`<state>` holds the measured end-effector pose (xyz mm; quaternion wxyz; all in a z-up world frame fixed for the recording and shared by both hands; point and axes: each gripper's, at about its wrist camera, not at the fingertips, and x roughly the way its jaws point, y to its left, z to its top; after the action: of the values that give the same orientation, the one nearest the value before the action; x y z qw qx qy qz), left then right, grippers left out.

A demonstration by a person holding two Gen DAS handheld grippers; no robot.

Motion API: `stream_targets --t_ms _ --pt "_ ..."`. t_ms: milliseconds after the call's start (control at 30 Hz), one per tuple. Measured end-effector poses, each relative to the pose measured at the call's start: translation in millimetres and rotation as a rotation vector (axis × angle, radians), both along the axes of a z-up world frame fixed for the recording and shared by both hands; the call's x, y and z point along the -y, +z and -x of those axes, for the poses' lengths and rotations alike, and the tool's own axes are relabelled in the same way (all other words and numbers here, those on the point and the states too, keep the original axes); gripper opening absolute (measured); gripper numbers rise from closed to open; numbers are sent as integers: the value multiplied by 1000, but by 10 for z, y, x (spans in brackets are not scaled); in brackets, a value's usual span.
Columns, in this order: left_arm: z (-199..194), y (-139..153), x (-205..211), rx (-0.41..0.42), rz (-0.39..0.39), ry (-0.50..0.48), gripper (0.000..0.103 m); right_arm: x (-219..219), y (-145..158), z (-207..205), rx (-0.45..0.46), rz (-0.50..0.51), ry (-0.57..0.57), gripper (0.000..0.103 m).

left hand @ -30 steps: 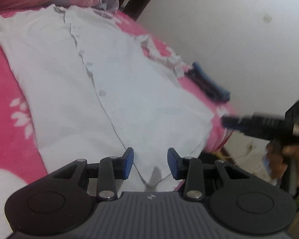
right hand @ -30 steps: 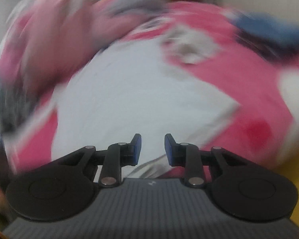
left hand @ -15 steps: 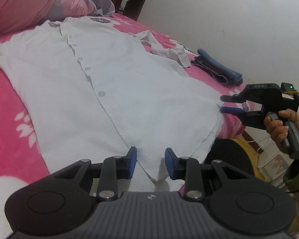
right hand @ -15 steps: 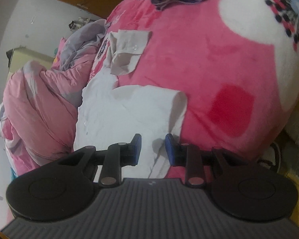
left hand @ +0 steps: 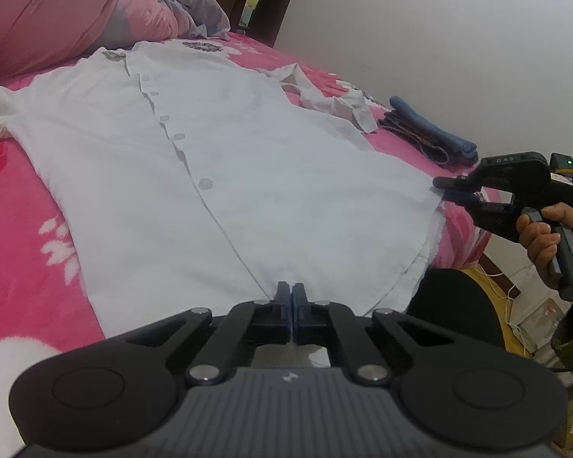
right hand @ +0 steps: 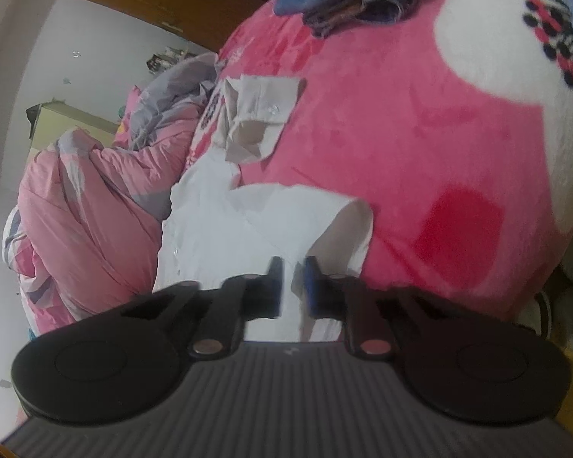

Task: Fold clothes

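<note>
A white button-up shirt [left hand: 248, 175] lies spread flat, front up, on a pink bed. My left gripper [left hand: 291, 297] is shut on its bottom hem, right at the lower end of the button placket. Held in a person's hand [left hand: 538, 236], my right gripper [left hand: 441, 190] sits at the hem's right corner by the bed's edge. In the right wrist view my right gripper [right hand: 292, 271] is blurred. A narrow gap remains between its fingers, with the shirt [right hand: 225, 236] edge lying in that gap. A crumpled sleeve cuff [right hand: 263, 114] lies farther along the bed.
Folded blue jeans [left hand: 431, 133] lie near the right bed edge, beyond the sleeve. A bunched pink quilt [left hand: 57, 11] fills the head of the bed. The pink flowered bedspread [left hand: 15, 210] shows left of the shirt. A white wall stands to the right, with a dark round object [left hand: 450, 305] below the bed edge.
My left gripper's fingers have shut on the shirt hem. My right gripper has come in to the hem's right corner and its fingers have narrowed around the cloth.
</note>
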<state>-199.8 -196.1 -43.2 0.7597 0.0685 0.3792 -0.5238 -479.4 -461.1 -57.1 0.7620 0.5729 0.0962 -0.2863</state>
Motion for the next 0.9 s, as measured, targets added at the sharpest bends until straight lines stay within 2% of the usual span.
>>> stream_targets --t_ms 133,333,733,900 --pt "6 13 35 -18 16 -21 1 42 72 18 -1 60 -23 0" --pt "41 21 69 -25 24 -42 1 67 70 56 22 55 -35 0" --pt "43 -44 184 -106 45 -109 1 185 -10 167 33 89 -115 0" --pt "59 -61 231 -97 40 -127 1 205 -74 217 27 84 -158 0"
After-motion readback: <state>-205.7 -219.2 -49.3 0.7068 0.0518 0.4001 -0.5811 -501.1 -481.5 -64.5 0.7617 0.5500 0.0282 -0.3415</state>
